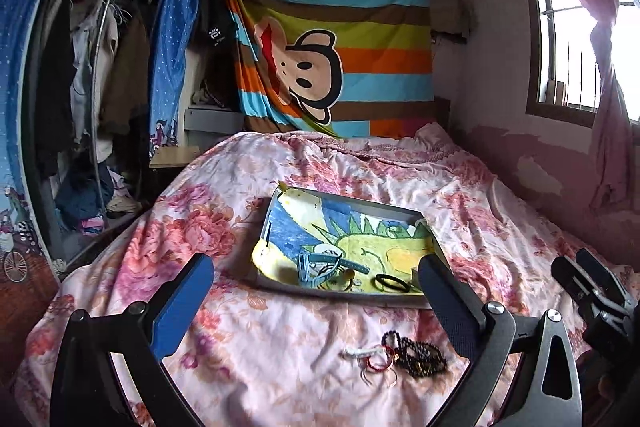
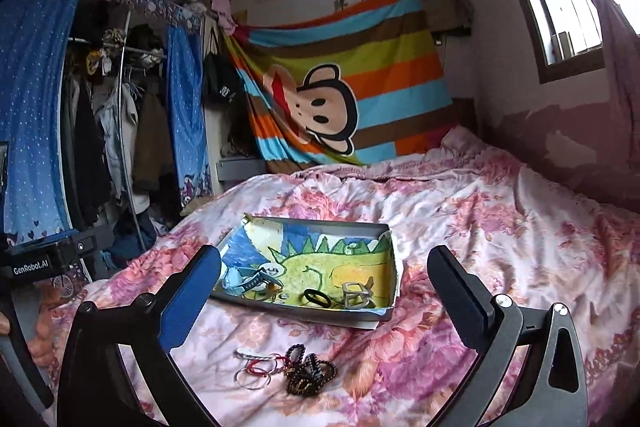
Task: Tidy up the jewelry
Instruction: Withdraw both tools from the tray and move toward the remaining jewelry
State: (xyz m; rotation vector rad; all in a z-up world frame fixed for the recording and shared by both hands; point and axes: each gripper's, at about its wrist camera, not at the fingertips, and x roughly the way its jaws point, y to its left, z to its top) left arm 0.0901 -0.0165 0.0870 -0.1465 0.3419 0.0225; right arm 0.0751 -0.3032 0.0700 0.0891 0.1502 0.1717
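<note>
I hold my left gripper [image 1: 316,285] and right gripper [image 2: 324,271] wide apart, both holding nothing. The dark beads [image 2: 310,373] lie on the bed [image 2: 460,227], near the tray [image 2: 384,313].

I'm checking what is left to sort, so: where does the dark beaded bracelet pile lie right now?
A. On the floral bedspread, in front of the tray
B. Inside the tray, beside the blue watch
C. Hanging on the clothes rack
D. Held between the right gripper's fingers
A: the dark beaded bracelets lie on the floral bedspread nearer the cameras than the tray, beside the thin red and white bangles, and both grippers hang open and empty.
</note>
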